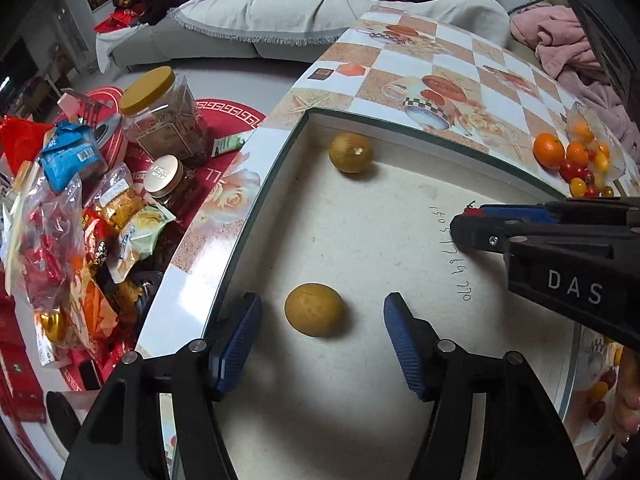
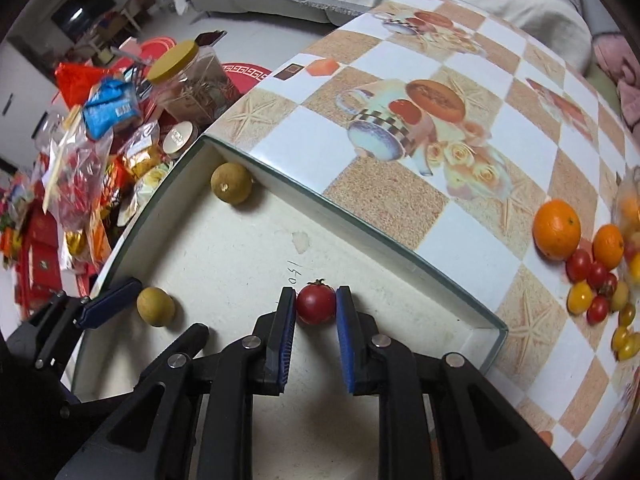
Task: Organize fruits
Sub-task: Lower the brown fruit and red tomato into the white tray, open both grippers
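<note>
A white tray [image 1: 360, 232] lies on the patterned table. Two brownish-yellow round fruits sit in it: one [image 1: 314, 309] just ahead of my open left gripper [image 1: 320, 326], between its blue pads, and one [image 1: 351, 152] in the far corner. My right gripper [image 2: 316, 304] is shut on a red cherry tomato [image 2: 315, 303] and holds it low over the tray floor [image 2: 224, 264]. In the left wrist view the right gripper [image 1: 466, 220] reaches in from the right. The near fruit [image 2: 155, 306] and the far fruit [image 2: 231, 188] also show in the right wrist view.
A pile of oranges [image 2: 557, 229], red and yellow cherry tomatoes [image 2: 592, 288] and a clear bag [image 1: 596, 140] lies on the table at the right. Snack bags and jars [image 1: 160, 120] crowd the floor at the left. A sofa [image 1: 280, 12] stands behind.
</note>
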Available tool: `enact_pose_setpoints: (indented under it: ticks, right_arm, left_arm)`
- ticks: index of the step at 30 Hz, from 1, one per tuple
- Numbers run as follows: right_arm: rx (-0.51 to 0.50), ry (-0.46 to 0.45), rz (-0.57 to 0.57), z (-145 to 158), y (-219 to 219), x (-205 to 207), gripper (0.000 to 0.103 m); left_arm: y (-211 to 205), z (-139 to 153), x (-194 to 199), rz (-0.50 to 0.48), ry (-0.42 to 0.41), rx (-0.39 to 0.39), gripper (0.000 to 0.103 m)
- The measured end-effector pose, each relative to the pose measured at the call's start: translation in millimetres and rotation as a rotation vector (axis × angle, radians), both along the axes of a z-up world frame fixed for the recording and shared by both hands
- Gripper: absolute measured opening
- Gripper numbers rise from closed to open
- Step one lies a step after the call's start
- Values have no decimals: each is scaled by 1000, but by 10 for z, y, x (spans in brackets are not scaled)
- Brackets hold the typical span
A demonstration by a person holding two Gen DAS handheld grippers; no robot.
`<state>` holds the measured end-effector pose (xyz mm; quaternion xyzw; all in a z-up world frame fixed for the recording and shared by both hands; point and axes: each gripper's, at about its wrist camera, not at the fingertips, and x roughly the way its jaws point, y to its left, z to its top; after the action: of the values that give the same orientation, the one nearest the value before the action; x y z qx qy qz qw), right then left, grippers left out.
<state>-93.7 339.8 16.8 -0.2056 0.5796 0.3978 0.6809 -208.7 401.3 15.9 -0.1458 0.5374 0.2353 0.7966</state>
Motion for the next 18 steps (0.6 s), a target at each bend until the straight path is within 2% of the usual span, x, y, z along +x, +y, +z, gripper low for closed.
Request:
enact_pose_setpoints:
  ticks: [2, 6, 10, 18]
  right_arm:
    - [12, 17, 2, 3, -3, 9, 30]
    - [41, 34, -24, 54, -49, 42, 62]
    - [84, 29, -41, 184, -112, 39, 78]
    - [151, 15, -127, 468, -474, 69, 80]
  left_arm:
    - [5, 3, -2, 9, 0, -5, 65]
    - [18, 9, 2, 6, 8, -20, 65]
    - [-18, 50, 7, -8, 15, 1, 65]
    - [-206, 219, 29, -56, 10, 18, 65]
